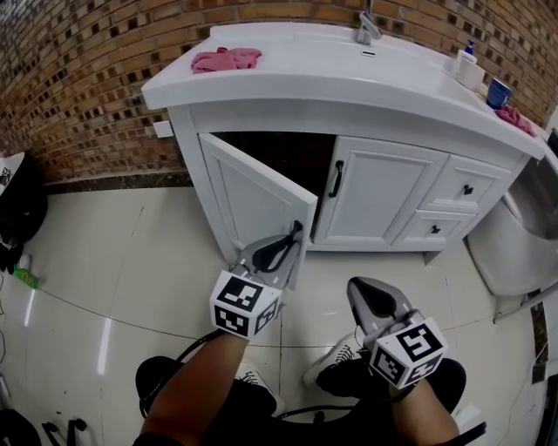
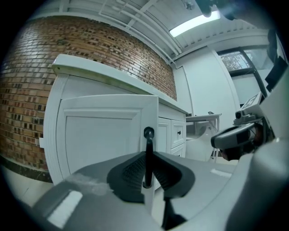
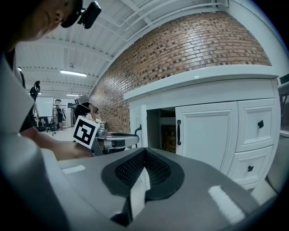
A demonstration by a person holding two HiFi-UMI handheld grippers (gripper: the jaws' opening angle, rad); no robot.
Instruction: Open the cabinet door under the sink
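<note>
Under the white sink, the left cabinet door (image 1: 253,196) stands swung out toward me, and the dark cabinet inside shows behind it. My left gripper (image 1: 281,253) is shut on the door's black handle (image 1: 294,235). In the left gripper view the handle (image 2: 148,153) runs upright between the pads, in front of the door panel (image 2: 99,135). My right gripper (image 1: 373,300) hangs lower right, apart from the cabinet, shut with nothing in it (image 3: 143,164). The right gripper view shows the open door (image 3: 141,119) edge-on.
The right door (image 1: 384,192) with its black handle (image 1: 336,179) is closed, with two drawers (image 1: 466,187) beside it. A pink cloth (image 1: 225,59), faucet (image 1: 368,26), soap bottle (image 1: 468,65) and blue cup (image 1: 499,91) sit on the countertop. A white fixture (image 1: 514,244) stands right; my shoes (image 1: 336,357) are below.
</note>
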